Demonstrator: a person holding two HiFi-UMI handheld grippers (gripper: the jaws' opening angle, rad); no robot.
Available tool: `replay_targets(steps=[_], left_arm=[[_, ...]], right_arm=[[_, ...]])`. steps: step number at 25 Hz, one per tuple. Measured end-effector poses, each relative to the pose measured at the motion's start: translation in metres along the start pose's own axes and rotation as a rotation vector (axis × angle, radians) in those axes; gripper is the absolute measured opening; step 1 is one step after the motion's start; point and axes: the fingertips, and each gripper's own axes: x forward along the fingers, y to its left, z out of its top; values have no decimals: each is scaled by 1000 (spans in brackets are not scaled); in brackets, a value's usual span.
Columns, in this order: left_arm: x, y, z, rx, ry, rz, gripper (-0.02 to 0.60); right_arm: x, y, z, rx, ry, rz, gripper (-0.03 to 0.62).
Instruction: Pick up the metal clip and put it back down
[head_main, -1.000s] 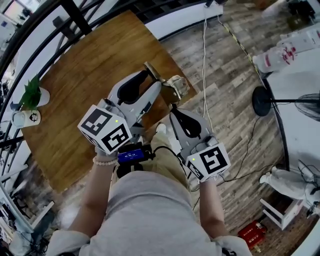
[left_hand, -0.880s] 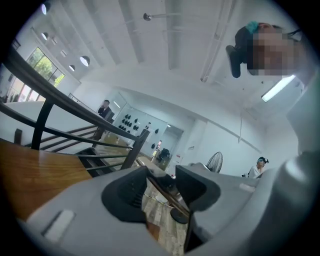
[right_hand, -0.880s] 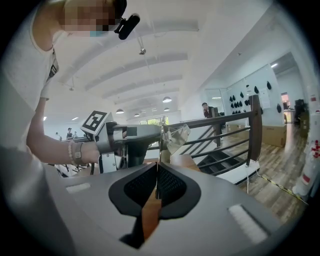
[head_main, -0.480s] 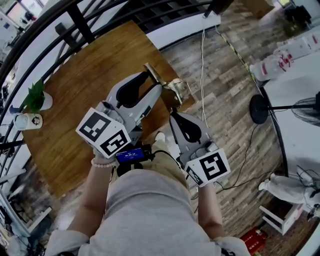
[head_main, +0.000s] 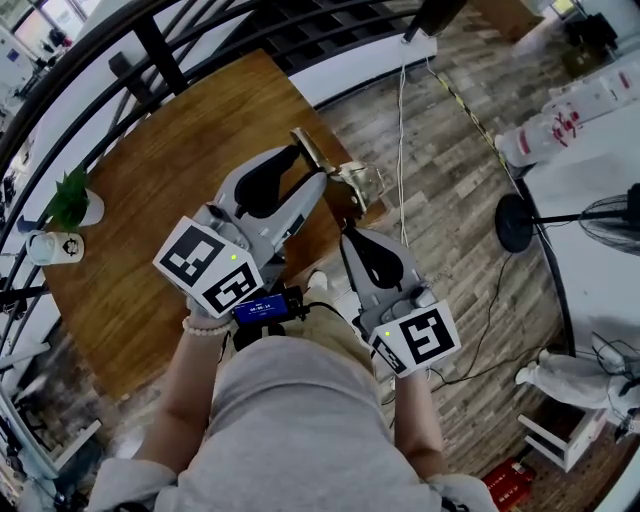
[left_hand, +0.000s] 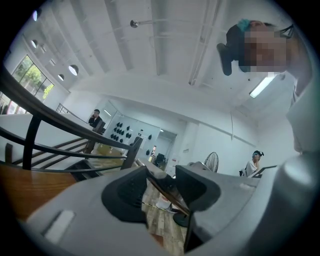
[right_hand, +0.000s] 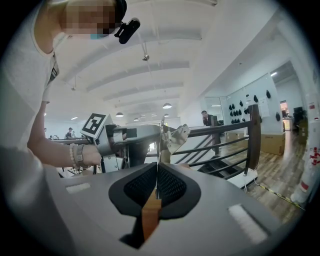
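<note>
The brass-coloured metal clip (head_main: 352, 178) hangs in the air over the near right corner of the wooden table (head_main: 150, 170). My left gripper (head_main: 318, 163) is shut on the clip's thin handle. In the left gripper view the handle (left_hand: 167, 192) runs slantwise between the dark pads. The right gripper view shows the clip (right_hand: 173, 137) sticking out of the left gripper, straight ahead. My right gripper (head_main: 347, 228) is just below and to the right of the clip, apart from it. Its pads (right_hand: 170, 186) are pressed together with nothing between them.
A potted plant (head_main: 70, 195) and a white mug (head_main: 50, 243) stand at the table's left edge. A dark railing (head_main: 160, 45) runs behind the table. A white cable (head_main: 403, 120) and a fan's round base (head_main: 520, 225) lie on the plank floor to the right.
Both grippers have lifted slightly, with the clip still in the left one. The right gripper stays shut and empty.
</note>
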Motion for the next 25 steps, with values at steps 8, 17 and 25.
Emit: replay_targets(steps=[8,17,25], left_arm=[[2,2,0,-6,-1,6,175],[2,7,-4,-15,12,6,173],[6,15,-16,-30,41,19,173]], right_arm=[[2,-2,0,-8,5,-3,31],[6,-2,-3,0,19,-2,31],[9,-8,-13,20,47,8,31]])
